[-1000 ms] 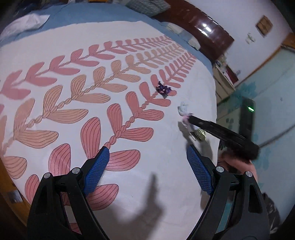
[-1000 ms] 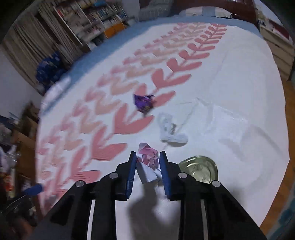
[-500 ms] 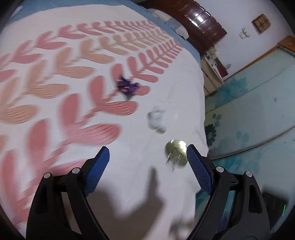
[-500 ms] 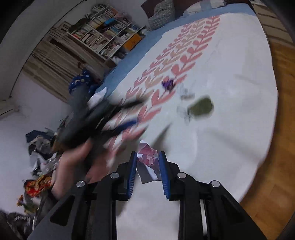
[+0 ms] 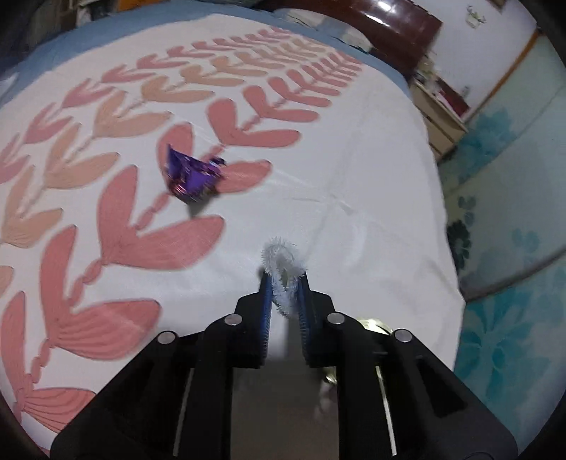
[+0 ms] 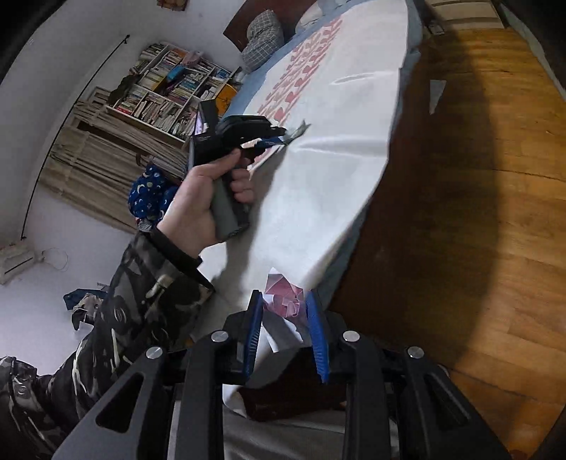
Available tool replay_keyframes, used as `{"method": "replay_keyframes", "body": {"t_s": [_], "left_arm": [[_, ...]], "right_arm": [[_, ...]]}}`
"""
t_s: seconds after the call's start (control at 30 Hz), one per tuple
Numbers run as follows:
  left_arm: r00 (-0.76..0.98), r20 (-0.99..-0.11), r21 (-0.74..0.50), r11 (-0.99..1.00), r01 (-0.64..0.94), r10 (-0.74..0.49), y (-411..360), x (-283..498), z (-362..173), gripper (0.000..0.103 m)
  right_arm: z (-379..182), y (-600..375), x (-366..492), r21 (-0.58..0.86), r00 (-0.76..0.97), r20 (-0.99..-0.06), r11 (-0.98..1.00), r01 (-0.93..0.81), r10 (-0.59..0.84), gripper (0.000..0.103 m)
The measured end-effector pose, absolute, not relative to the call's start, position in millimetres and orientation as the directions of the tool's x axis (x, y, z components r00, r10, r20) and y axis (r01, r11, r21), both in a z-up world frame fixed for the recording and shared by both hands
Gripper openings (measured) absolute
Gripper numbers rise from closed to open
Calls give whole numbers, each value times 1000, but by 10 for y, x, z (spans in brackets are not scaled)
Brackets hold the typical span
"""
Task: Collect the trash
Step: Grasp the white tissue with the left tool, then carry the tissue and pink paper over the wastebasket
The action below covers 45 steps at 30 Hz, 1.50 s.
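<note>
My left gripper (image 5: 285, 279) is shut on a white fuzzy pipe cleaner (image 5: 283, 258) just above the bedspread (image 5: 353, 177). A crumpled purple wrapper (image 5: 192, 175) lies on the bed ahead and to the left. A gold metal lid (image 5: 375, 323) is partly hidden behind the left gripper's right finger. My right gripper (image 6: 284, 308) is shut on a pink and white paper scrap (image 6: 284, 300), held off the bed's near edge. The left gripper (image 6: 279, 139) also shows in the right wrist view, held in a hand over the bed.
The bed's edge (image 6: 368, 198) drops to a wooden floor (image 6: 477, 177). A paper scrap (image 6: 435, 93) lies on that floor. A bookshelf (image 6: 169, 95) stands by the far wall. A dark headboard (image 5: 371, 28) and a bedside cabinet (image 5: 442, 116) are at the bed's far end.
My left gripper has gone from wide open to shut on the white pipe cleaner. My right gripper has swung back off the bed's edge with the paper scrap in it.
</note>
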State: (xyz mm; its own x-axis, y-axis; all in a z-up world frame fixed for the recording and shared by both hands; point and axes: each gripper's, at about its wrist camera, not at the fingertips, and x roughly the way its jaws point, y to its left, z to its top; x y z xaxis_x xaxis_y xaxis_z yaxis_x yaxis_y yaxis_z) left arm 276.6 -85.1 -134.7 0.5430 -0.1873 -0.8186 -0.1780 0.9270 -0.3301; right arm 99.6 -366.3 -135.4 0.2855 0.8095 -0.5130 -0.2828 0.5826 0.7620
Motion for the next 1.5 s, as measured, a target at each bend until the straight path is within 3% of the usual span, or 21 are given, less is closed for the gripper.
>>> {"method": "replay_keyframes", "body": {"t_s": [0.1, 0.47, 0.67, 0.9, 1.17, 1.37, 1.5], "left_arm": [[544, -815, -331, 930, -159, -197, -844, 2613, -1318, 6], [647, -742, -229, 973, 0, -175, -1590, 1224, -393, 6], [695, -654, -162, 953, 256, -298, -2572, -134, 225, 6], [677, -613, -232, 911, 340, -408, -3084, -1044, 614, 6], [561, -636, -247, 828, 503, -530, -3947, -1547, 613, 6], [339, -694, -225, 639, 736, -635, -5113, -2287, 346, 6], [175, -743, -234, 496, 836, -646, -5635, -2750, -10, 6]], "right_arm": [[-1279, -3742, 958, 762, 303, -502, 580, -289, 810, 28], [-995, -3813, 612, 779, 347, -418, 528, -339, 839, 29], [-788, -4196, 213, 775, 415, -380, 529, -344, 827, 30], [-579, -5032, -467, 767, 506, -349, 551, -329, 789, 30], [-340, -6360, -1645, 755, 644, -352, 613, -233, 679, 30], [-546, -7359, -2855, 722, 717, -467, 691, -29, 518, 30], [-1002, -7901, -3609, 725, 725, -549, 669, 165, 416, 30]]}}
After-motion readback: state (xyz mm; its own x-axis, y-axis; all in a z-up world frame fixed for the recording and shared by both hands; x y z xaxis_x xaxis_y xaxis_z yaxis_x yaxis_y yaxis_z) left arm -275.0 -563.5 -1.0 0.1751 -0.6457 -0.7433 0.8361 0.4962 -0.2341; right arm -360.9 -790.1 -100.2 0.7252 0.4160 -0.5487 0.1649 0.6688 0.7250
